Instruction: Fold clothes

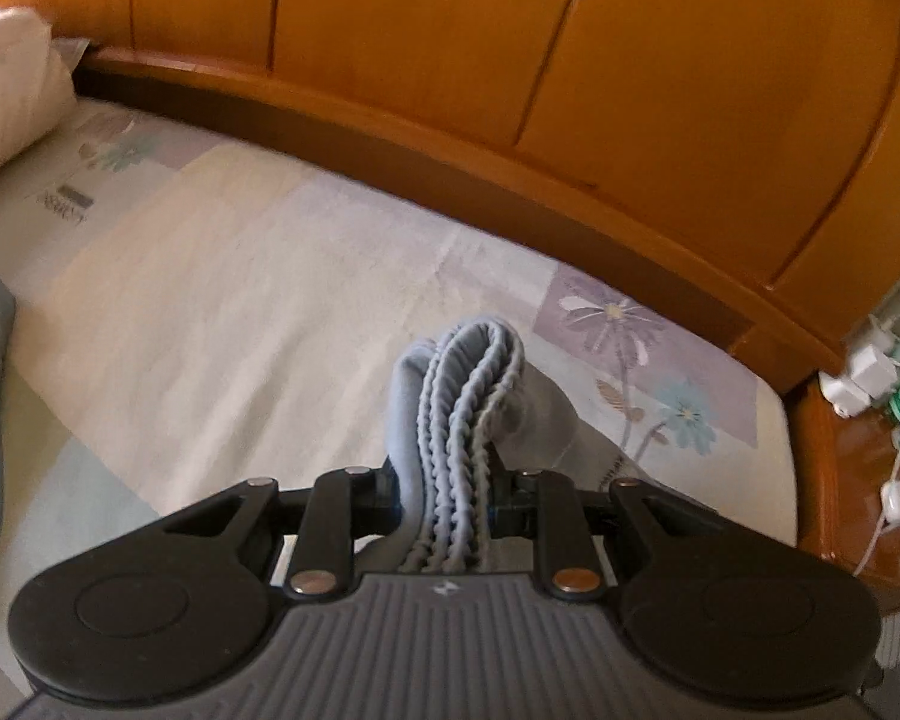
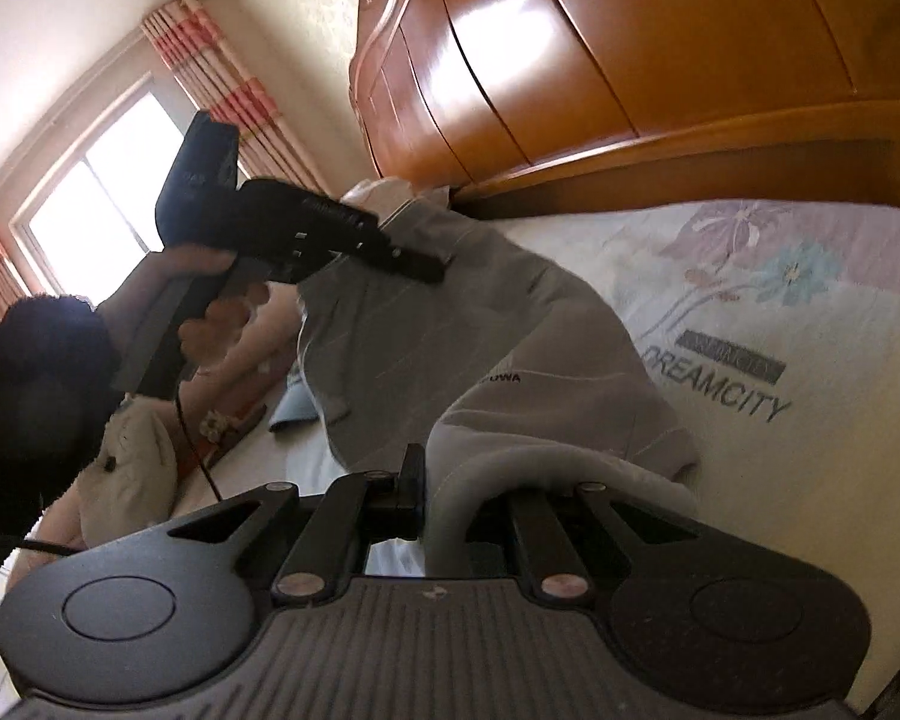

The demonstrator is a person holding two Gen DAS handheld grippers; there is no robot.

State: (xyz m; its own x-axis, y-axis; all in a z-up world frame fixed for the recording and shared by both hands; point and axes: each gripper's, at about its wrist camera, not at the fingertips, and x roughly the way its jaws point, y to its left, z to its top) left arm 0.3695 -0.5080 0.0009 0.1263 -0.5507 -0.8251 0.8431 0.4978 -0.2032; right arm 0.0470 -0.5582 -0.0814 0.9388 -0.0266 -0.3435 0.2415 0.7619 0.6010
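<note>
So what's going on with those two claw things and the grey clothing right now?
Left gripper shut on bunched waistband. Right gripper shut on grey garment, lifted over the bed sheet. Nothing in the way.

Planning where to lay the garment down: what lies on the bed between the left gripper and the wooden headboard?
In the left wrist view, only bare floral bedsheet lies between the left gripper and the headboard.

A bed (image 1: 222,276) with a pale flowered sheet carries a grey garment (image 2: 450,324) and a cream pillow (image 1: 6,90).

Grey garment (image 2: 480,324) draped over the bed; ribbed waistband (image 1: 462,420) bunched upright.
</note>
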